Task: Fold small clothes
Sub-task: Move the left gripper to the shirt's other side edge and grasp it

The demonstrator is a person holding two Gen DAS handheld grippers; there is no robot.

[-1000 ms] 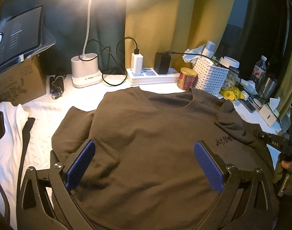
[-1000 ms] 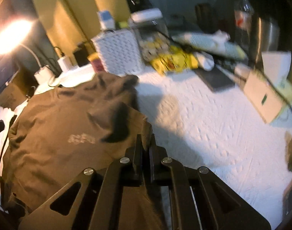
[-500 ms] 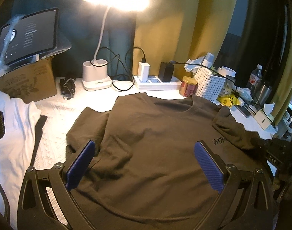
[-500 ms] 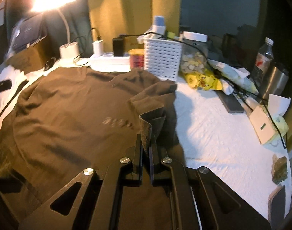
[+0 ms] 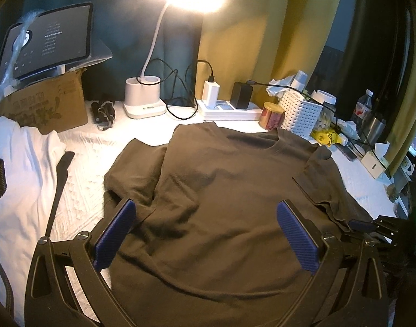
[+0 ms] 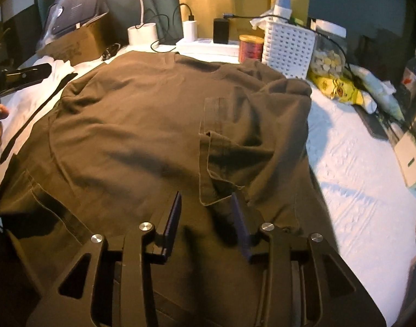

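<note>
A dark brown T-shirt (image 5: 221, 190) lies spread on the white table cover, collar towards the back; it also shows in the right wrist view (image 6: 142, 125). Its right sleeve (image 6: 251, 136) is folded inward over the chest, and the sleeve's hem lies just ahead of my right gripper (image 6: 205, 212). That gripper is open and holds nothing. My left gripper (image 5: 205, 226) is wide open above the shirt's lower middle and holds nothing. The right gripper's tip (image 5: 371, 224) shows at the shirt's right edge in the left wrist view.
A white garment (image 5: 20, 169) lies at the left. Along the back stand a cardboard box (image 5: 44, 106) with a tablet, a lamp base (image 5: 142, 100), a power strip (image 5: 229, 109), a red tin (image 5: 272, 113) and a white basket (image 5: 300, 113). Bottles and clutter sit at the right.
My right gripper carried the right sleeve inward over the chest, then opened and let it go. The left gripper drew back and stayed open.
</note>
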